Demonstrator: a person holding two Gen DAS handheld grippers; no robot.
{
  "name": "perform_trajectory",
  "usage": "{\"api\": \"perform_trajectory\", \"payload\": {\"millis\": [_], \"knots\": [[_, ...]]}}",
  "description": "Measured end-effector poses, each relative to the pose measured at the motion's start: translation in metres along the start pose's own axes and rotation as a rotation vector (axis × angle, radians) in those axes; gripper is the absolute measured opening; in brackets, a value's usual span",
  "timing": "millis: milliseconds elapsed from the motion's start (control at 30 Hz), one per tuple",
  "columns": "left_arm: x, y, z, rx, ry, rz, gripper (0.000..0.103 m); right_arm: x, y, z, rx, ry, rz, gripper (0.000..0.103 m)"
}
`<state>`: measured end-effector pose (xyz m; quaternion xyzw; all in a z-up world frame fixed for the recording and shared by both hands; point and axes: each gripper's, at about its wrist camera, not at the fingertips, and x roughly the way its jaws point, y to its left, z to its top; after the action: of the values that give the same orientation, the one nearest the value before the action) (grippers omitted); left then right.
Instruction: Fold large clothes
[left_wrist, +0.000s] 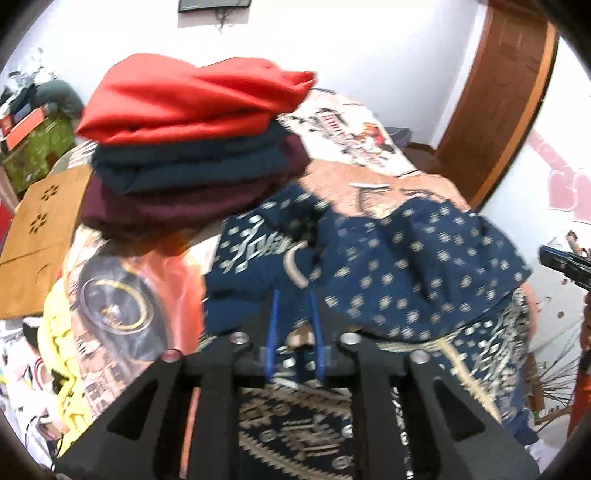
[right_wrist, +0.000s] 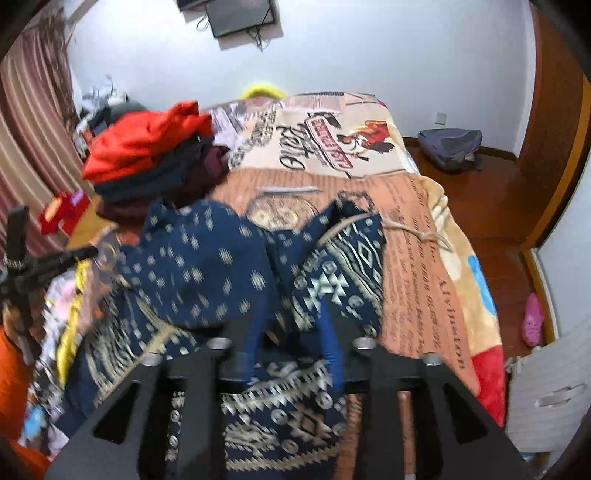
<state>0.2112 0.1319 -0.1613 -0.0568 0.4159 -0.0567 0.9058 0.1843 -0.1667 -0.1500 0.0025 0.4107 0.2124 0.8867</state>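
A navy garment with a beige print (left_wrist: 406, 266) lies bunched on the bed, its upper part doubled over toward me. In the right wrist view the same garment (right_wrist: 199, 258) spreads from the middle to the lower left. My left gripper (left_wrist: 294, 291) hangs just over the garment's near folds, its blue fingers apart, and I see no cloth pinched between them. My right gripper (right_wrist: 293, 302) is open above the garment's right part with the geometric border. Each view catches a bit of the other gripper at its outer edge.
A stack of folded clothes, red on top (left_wrist: 184, 107) (right_wrist: 147, 140), sits at the bed's far left. The printed blanket (right_wrist: 406, 240) covers the bed. A wooden cabinet (left_wrist: 40, 229) stands left. A backpack (right_wrist: 450, 147) and a pink slipper (right_wrist: 533, 325) lie on the floor to the right.
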Motion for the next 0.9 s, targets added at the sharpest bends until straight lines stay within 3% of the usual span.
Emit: {"api": "perform_trajectory", "payload": {"millis": [67, 167, 333, 433, 500, 533, 567, 600, 633, 667, 900], "knots": [[0.004, -0.011, 0.002, 0.018, 0.005, -0.032, 0.044, 0.004, 0.003, 0.005, 0.011, -0.016, 0.022, 0.044], [0.014, -0.026, 0.001, 0.053, 0.013, -0.040, 0.057, 0.021, 0.010, 0.010, 0.009, 0.002, 0.039, 0.044], [0.049, -0.029, -0.003, 0.080, 0.091, -0.002, 0.057, 0.049, 0.015, 0.006, 0.024, 0.056, 0.054, 0.044], [0.065, -0.019, -0.010, 0.054, 0.137, -0.018, 0.057, 0.059, 0.016, 0.001, 0.023, 0.080, 0.043, 0.044], [0.067, -0.014, -0.013, 0.034, 0.137, -0.038, 0.051, 0.061, 0.016, -0.001, 0.020, 0.074, 0.038, 0.044], [0.066, -0.013, -0.014, 0.030, 0.128, -0.047, 0.038, 0.061, 0.016, -0.003, 0.018, 0.074, 0.043, 0.044], [0.064, -0.014, -0.014, 0.033, 0.125, -0.054, 0.027, 0.061, 0.017, -0.004, 0.017, 0.071, 0.052, 0.040], [0.060, -0.016, -0.013, 0.039, 0.118, -0.071, 0.022, 0.060, 0.017, -0.004, 0.013, 0.066, 0.058, 0.035], [0.054, -0.018, -0.012, 0.048, 0.102, -0.077, 0.018, 0.060, 0.018, -0.004, 0.006, 0.064, 0.063, 0.022], [0.049, -0.020, -0.011, 0.057, 0.088, -0.077, 0.016, 0.059, 0.019, -0.003, 0.001, 0.063, 0.075, 0.014], [-0.013, -0.030, 0.013, 0.073, -0.058, -0.164, 0.014, 0.028, 0.029, 0.013, -0.011, -0.009, 0.162, 0.011]]}}
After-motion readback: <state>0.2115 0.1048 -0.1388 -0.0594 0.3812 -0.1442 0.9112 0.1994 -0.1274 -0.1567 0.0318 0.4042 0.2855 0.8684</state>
